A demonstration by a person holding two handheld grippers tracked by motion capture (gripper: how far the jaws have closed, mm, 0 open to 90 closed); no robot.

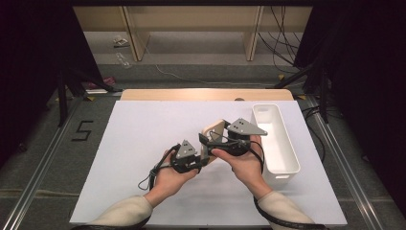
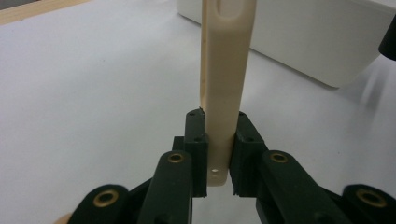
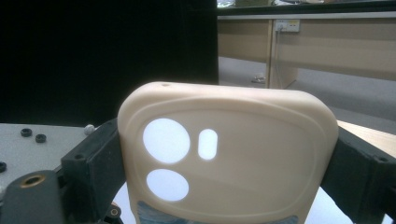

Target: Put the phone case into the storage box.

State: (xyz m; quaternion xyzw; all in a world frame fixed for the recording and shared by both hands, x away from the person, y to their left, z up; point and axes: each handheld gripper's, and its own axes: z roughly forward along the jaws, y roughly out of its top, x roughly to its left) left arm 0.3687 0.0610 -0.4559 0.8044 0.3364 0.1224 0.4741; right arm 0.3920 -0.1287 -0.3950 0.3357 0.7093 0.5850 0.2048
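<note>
A cream phone case (image 1: 214, 128) with camera cut-outs is held up over the white table top (image 1: 139, 143) between both grippers. My left gripper (image 1: 205, 155) is shut on its thin lower edge; in the left gripper view the case (image 2: 225, 84) stands edge-on between the pads, with the gripper (image 2: 218, 140) clamped on it. My right gripper (image 1: 213, 136) spans the case's width. In the right gripper view the case (image 3: 252, 182) faces the camera with both jaws of the gripper (image 3: 228, 156) pressed against its sides.
A long white bin (image 1: 287, 160) stands at the right of the table, close to the right hand, and appears behind the case as the bin (image 2: 308, 42). A wooden strip (image 1: 206, 94) runs along the table's far edge. Desks and cables lie beyond.
</note>
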